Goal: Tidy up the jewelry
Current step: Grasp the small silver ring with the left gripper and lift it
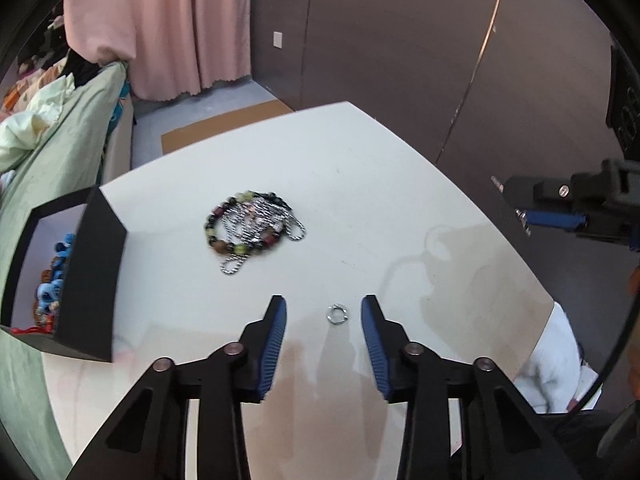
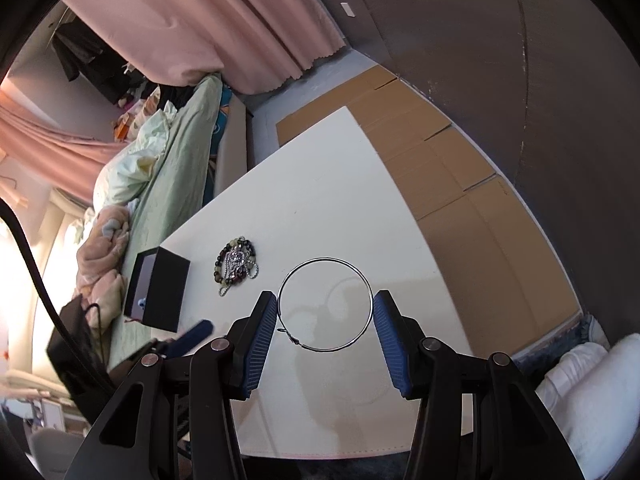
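Note:
A small silver ring (image 1: pixel 337 314) lies on the white table (image 1: pixel 360 168) between the tips of my open left gripper (image 1: pixel 324 307), nearer the right finger. A beaded bracelet tangled with a silver chain (image 1: pixel 253 228) lies further ahead; it also shows in the right wrist view (image 2: pixel 237 266). A black jewelry box (image 1: pixel 76 276) stands at the table's left edge with colourful pieces inside; it also shows in the right wrist view (image 2: pixel 158 294). My right gripper (image 2: pixel 325 305) holds a large thin silver hoop (image 2: pixel 362 276) between its blue pads, raised above the table.
The right gripper's body (image 1: pixel 580 204) shows at the right of the left wrist view. A bed with green bedding (image 2: pixel 168 152) runs along the table's left side. Cardboard sheets (image 2: pixel 460 184) cover the floor beyond the table. A white cushion (image 2: pixel 592 392) lies at the near right.

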`<state>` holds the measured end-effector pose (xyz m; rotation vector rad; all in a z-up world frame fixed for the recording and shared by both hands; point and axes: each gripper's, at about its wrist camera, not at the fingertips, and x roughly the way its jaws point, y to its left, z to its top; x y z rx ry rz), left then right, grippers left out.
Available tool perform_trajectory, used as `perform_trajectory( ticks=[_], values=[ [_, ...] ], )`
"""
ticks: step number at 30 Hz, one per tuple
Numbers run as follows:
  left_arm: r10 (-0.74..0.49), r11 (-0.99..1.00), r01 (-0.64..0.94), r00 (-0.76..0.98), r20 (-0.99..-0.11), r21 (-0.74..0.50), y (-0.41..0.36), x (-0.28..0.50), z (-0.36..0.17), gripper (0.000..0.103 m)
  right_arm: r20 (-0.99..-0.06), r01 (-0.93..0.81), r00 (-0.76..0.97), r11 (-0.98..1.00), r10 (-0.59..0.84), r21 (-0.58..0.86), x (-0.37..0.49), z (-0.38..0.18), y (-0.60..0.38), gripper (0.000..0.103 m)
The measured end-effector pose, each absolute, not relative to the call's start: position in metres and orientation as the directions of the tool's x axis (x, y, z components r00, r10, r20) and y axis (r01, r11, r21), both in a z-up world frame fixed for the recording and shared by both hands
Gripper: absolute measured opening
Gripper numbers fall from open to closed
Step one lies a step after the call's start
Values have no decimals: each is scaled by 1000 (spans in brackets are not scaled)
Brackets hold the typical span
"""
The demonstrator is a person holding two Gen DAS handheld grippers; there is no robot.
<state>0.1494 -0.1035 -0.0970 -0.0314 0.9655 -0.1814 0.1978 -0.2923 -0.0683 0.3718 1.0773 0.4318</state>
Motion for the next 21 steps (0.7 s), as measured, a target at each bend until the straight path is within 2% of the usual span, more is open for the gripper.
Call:
perform_trajectory(
  ticks=[5, 8, 12, 14, 16, 21],
  values=[
    [-171, 983, 147, 540, -824, -107, -111, 153, -108, 38, -759, -148, 411, 858, 505, 492, 197, -67, -297, 51],
    [-165, 984, 148, 533, -830, -101, -114, 155, -112, 29, -761, -150, 411, 860, 503, 488, 198, -67, -296, 51],
    [-155, 985, 148, 538, -829, -88, -118, 155, -116, 27, -761, -157, 407, 860, 505, 486, 197, -66, -295, 51],
    [-136, 987, 147, 541, -830, -66, -120, 156, -115, 23, -762, -161, 405, 860, 505, 485, 197, -66, -293, 51],
    [-135, 987, 143, 538, -832, -67, -120, 157, -115, 13, -764, -165, 402, 861, 504, 482, 197, -67, -291, 51],
    [-151, 987, 131, 537, -830, -95, -114, 156, -110, 13, -768, -172, 397, 863, 502, 475, 196, -69, -286, 51]
  ],
)
